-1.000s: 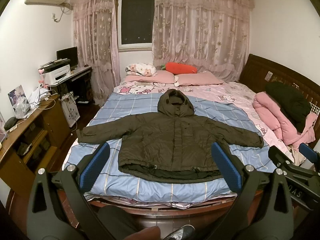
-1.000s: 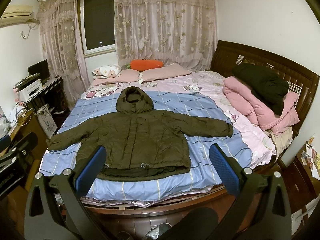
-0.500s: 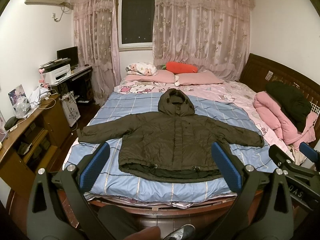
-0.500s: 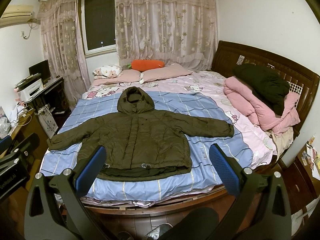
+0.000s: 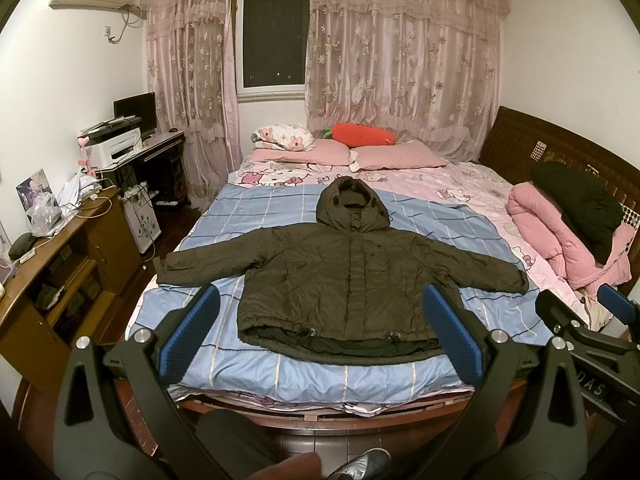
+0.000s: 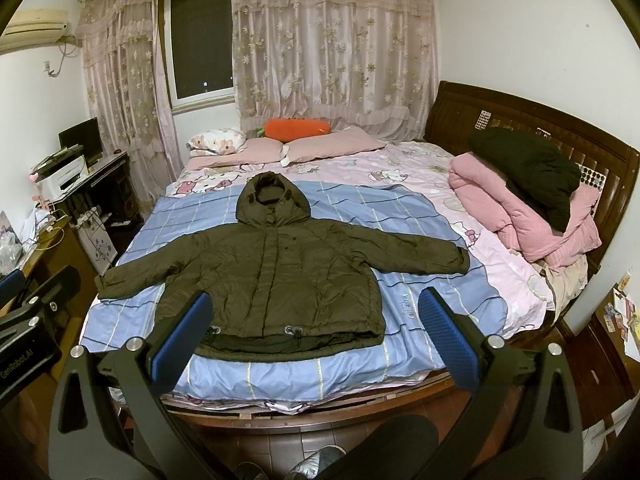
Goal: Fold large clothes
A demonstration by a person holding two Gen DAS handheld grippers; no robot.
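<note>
- I have the left gripper (image 5: 320, 334) held above the foot of the bed, its jaws spread wide with nothing between the blue pads (image 5: 188, 338).
- My right gripper (image 6: 316, 338) hangs beside it at about the same height, jaws likewise wide apart and empty; its blue pads (image 6: 450, 340) frame the lower edge of the garment from my view.
- The dark olive hooded puffer jacket (image 5: 344, 276) lies flat and front-up on the blue checked blanket (image 5: 248, 368), hood pointing toward the pillows, both sleeves stretched out to the sides.
- Its hem sits near the foot edge of the bed, with two drawcord toggles (image 5: 306, 333) showing along it and dark lining peeking out below.
- Neither gripper touches the jacket; both are well short of it.
- The blanket covers the near part of a pink cartoon-print sheet (image 5: 432, 184).
- At the far end I see two pink pillows (image 5: 400, 156), a floral pillow (image 5: 284, 138) and an orange carrot-shaped cushion (image 5: 360, 135).
- On the right side of the bed, a folded pink quilt (image 6: 520, 216) rests against the wooden headboard (image 6: 520, 136), with a black garment (image 6: 532, 172) piled on top.
- To my left stand a wooden cabinet (image 5: 60, 276) and a desk with a printer (image 5: 114, 146) and a monitor (image 5: 135, 111).
- Floral lace curtains (image 5: 400, 64) flank a dark window (image 5: 274, 24).
</note>
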